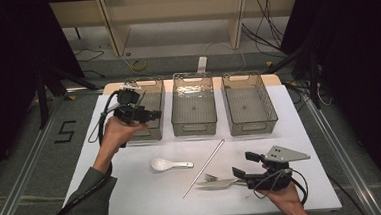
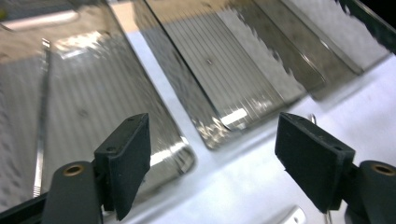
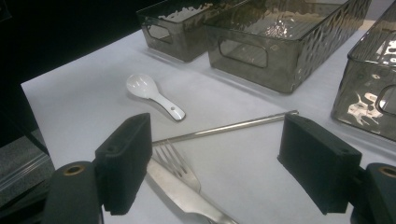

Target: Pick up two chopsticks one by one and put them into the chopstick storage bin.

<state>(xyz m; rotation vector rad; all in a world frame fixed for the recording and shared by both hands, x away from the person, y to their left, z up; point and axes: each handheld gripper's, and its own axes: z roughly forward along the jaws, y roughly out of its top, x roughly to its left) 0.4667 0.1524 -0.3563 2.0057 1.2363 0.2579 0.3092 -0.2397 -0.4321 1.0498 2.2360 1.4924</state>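
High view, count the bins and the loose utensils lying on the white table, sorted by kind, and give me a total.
Clear bins: 3
White spoon: 1
Metal rod: 1
Fork: 1
Knife: 1
Total: 7

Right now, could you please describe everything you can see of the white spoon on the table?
The white spoon looks like glossy ceramic, of the short soup-spoon kind, with a deep oval bowl and a short, flat handle that has a small hole near its end. It lies flat on the white table, bowl facing up, in front of the bins and to the left of the long metal rod. Nothing touches it except the table; both grippers are away from it.
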